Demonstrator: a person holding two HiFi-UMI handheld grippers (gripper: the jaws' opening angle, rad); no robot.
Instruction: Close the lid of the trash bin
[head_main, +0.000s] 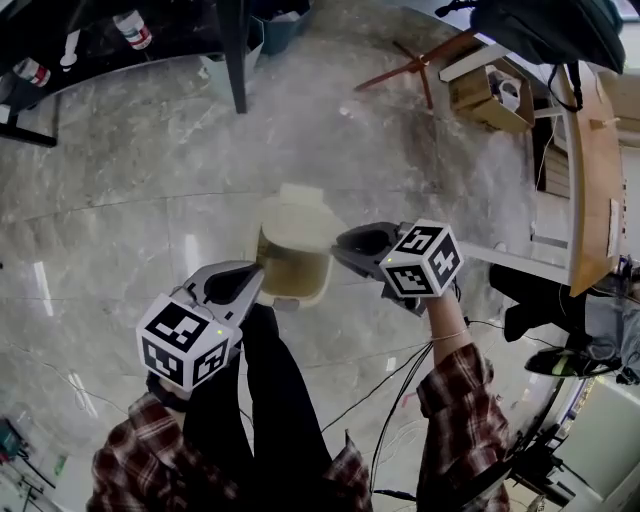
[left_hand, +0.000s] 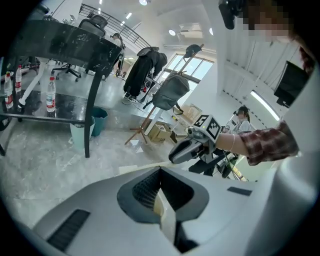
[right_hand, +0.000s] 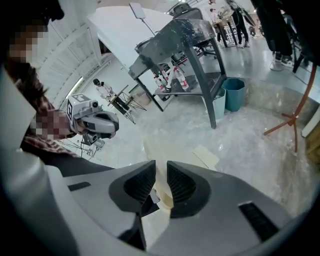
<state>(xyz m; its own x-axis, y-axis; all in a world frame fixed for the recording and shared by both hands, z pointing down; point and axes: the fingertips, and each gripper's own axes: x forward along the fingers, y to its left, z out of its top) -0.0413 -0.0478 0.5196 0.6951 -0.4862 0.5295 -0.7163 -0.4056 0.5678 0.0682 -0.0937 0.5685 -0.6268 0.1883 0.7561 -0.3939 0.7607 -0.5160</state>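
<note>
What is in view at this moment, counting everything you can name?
trash bin: one, cream, floor centre, lid open
table: one, dark, far left
water bottles: at least three, clear, table's lower shelf
waste basket: one, teal, by table leg
coat stand: one, wooden, far right
cardboard box: one, brown, beyond the stand
backpack: one, dark, top right
cables: several, floor, right
left gripper: one, grey, shut on bin's rim
right gripper: one, grey, shut on opposite rim
sleeves: two, red plaid
</note>
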